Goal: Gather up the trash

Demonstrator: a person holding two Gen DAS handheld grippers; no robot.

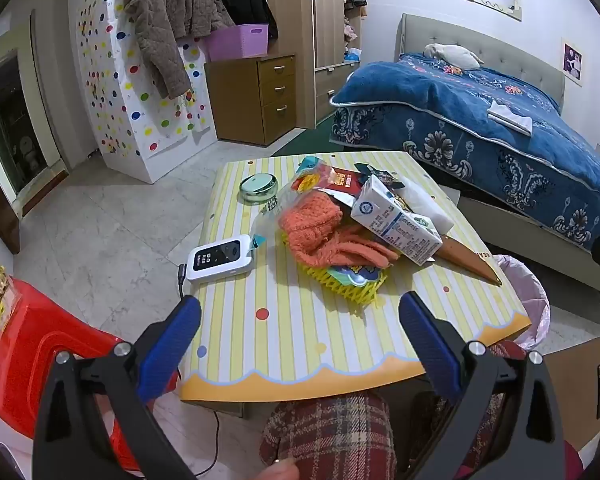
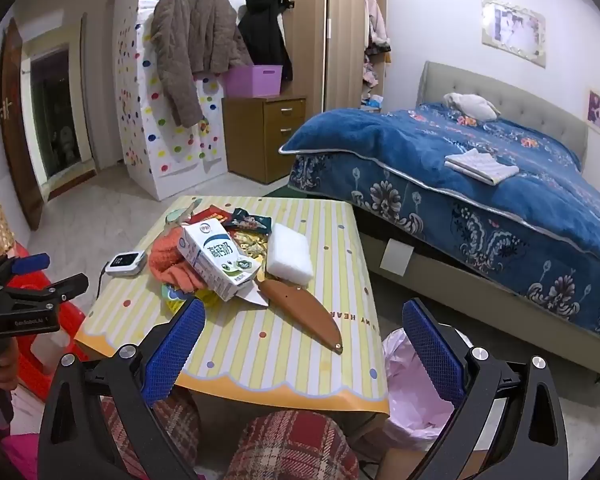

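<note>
Blue rubber pads line both tools, and each pair stands wide apart with nothing between them. The left gripper hangs level over the near scalloped edge of the striped table, aimed across the top toward the pile. The right gripper is held the same way but further right, so its left finger covers the table's near edge while its right finger sits out past the table's corner, above the pink-lined bin. In the right wrist view the other tool shows at the far left, gripped from below by a hand whose fingers only partly show.

Between the pads and the pile lies a bare strip of striped tabletop, open on the near side. Just ahead of the left tool sits a yellow foam net under an orange knitted piece. Ahead and to the left is a white device with a cable dropping over the table's left edge; past it, a round green tin.

The milk carton rests tilted on top of the heap, its long axis running from the far left down toward the near right, spout end nearest the right tool. Beside it a brown pointed sheath lies along the same diagonal, tip toward the near right corner by the bin. A white foam block sits just beyond, with coloured wrappers behind.

A red stool stands left of the table; the bed lies to the far right.
</note>
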